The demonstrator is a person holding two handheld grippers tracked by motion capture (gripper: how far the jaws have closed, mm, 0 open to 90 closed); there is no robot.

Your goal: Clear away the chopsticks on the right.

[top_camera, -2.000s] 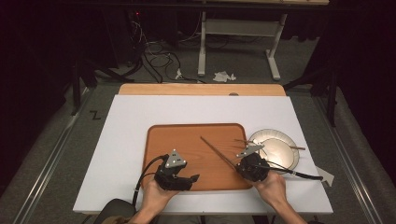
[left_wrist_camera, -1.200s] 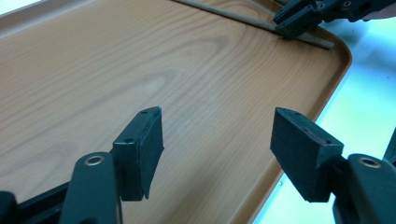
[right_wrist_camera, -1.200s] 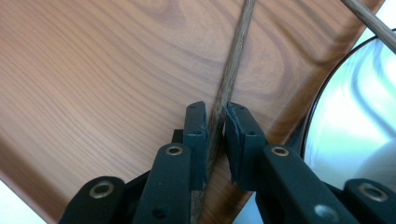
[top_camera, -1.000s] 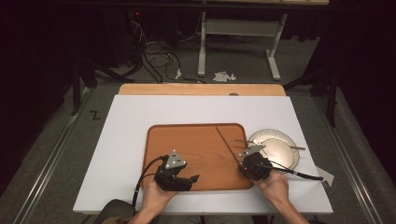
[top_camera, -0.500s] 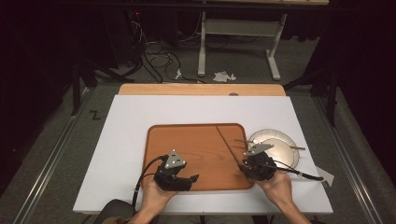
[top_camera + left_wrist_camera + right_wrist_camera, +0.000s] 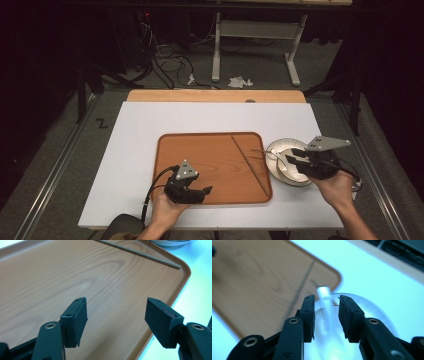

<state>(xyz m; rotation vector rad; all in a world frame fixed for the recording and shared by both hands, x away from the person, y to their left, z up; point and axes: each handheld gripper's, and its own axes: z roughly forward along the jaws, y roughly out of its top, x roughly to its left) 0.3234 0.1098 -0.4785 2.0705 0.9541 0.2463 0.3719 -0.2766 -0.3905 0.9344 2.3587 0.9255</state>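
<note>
Slim wooden chopstick [image 6: 249, 158]; woodgrain tray [image 6: 200, 160]

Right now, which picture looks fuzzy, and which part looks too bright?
Right gripper view: the round white plate and the white utensil on it are smeared and washed out by glare. Left gripper view: the brown wooden tray is sharp, its grain clear. High view: the room behind the table is dark.

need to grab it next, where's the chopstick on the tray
In the high view the chopstick lies flat on the right part of the wooden tray, running diagonally from the far edge toward the near right corner, just left of the white plate.
</note>
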